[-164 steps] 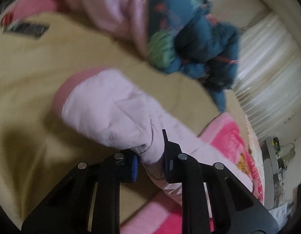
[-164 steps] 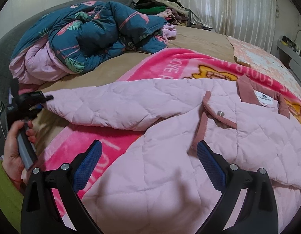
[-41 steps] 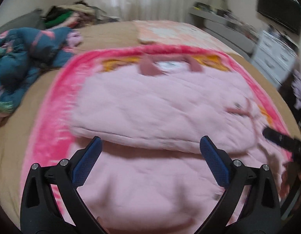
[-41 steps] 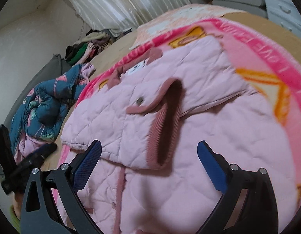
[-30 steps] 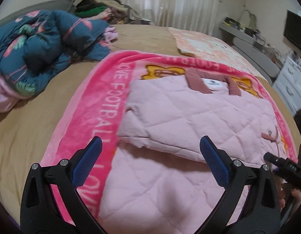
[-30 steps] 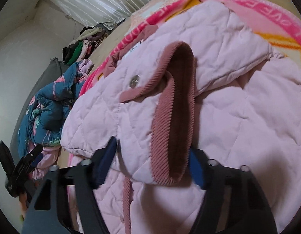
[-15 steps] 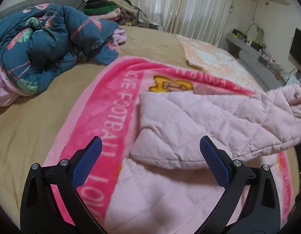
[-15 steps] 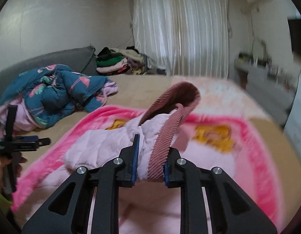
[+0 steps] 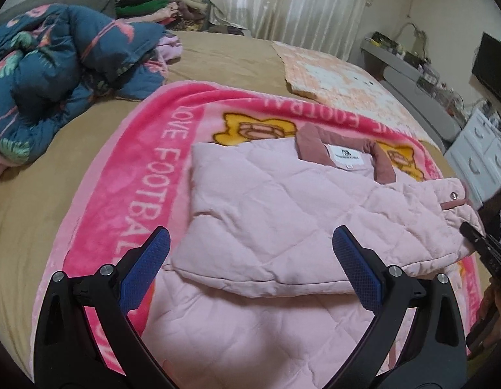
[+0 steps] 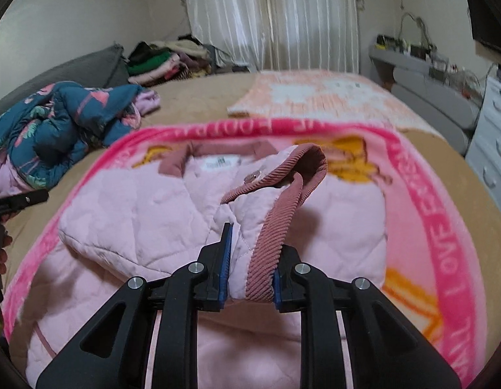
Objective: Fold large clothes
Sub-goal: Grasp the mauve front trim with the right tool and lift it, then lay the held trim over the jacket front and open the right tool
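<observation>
One sleeve (image 9: 266, 227) lay folded over the jacket (image 9: 250, 324); right gripper (image 10: 250, 269) clamped the cuff (image 10: 276, 220), left gripper (image 9: 250, 272) empty, jaws apart

Soft, even daylight reaches you through the sheer white striped curtains (image 10: 282, 16); shadows stay faint. Your right view smears slightly with motion, and both fisheye views bend and darken at the corners.

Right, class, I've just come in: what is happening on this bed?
A person with a tool in each hand is folding a pink quilted jacket spread on a pink blanket. The right tool is clamped on the jacket's ribbed cuff, lifting that sleeve. The left tool hovers open over the jacket, gripping nothing.
</observation>
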